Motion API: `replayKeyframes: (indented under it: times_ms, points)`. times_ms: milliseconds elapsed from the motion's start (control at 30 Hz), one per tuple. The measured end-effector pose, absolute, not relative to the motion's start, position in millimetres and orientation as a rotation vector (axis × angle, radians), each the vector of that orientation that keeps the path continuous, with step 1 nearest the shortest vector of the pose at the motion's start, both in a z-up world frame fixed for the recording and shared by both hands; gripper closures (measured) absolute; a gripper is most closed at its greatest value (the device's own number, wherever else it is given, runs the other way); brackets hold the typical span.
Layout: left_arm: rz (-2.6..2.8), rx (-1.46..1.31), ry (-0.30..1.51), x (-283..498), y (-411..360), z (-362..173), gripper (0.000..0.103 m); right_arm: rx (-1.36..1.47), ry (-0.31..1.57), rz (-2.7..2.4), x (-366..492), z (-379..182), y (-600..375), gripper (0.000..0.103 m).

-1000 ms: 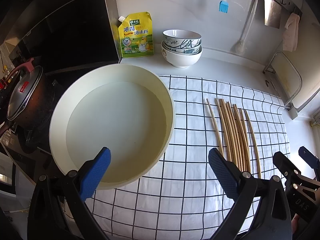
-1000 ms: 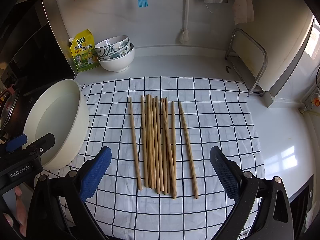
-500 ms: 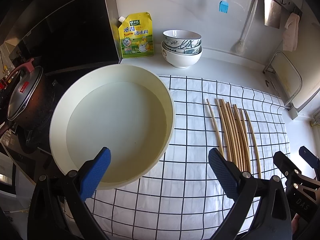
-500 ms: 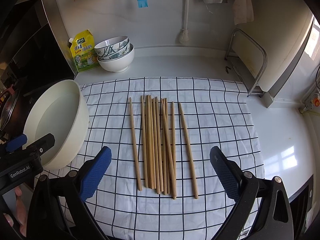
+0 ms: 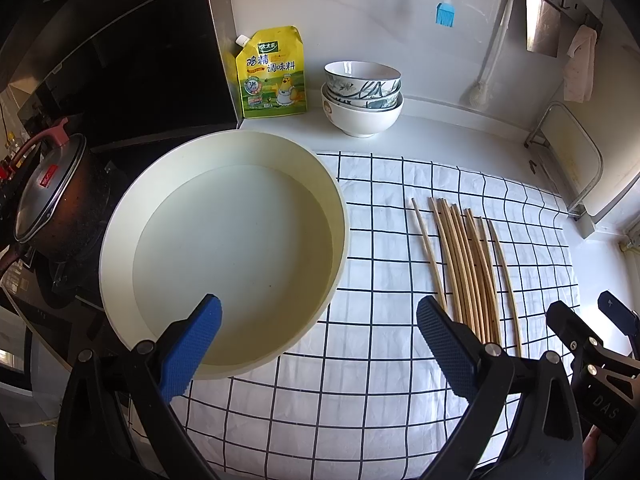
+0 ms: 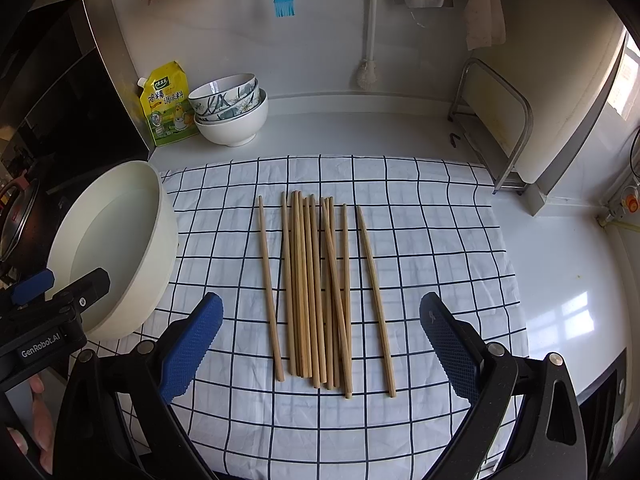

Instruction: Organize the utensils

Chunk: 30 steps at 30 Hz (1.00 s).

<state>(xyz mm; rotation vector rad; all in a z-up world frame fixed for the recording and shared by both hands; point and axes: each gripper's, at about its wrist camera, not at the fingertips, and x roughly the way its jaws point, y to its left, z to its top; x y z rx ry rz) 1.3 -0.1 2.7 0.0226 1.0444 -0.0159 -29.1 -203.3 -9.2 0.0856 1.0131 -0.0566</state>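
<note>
The chopsticks (image 6: 320, 292) lie in a loose row at the centre of the right wrist frame, on the checked cloth (image 6: 440, 248) covering the tabletop, long axes running away from the camera, near ends just ahead of the right gripper (image 6: 320, 348). Its jaws are spread wide and empty, straddling the row. The left gripper (image 5: 318, 348) (also wide open, holding nothing) faces the cream basin (image 5: 120, 216) at frame left, so the right one is nearer. Clear cloth lies right of the outermost stick; the basin's rim crowds the left.
</note>
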Motion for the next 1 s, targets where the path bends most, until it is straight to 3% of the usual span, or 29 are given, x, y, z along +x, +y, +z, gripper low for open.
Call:
replayKeyframes:
  times_ms: [1000]
  points:
    - [-0.013, 0.02, 1.033, -1.1, 3.7, 5.7, 0.007, 0.081, 1.006, -0.057, -31.0, -6.2, -200.5, 0.009]
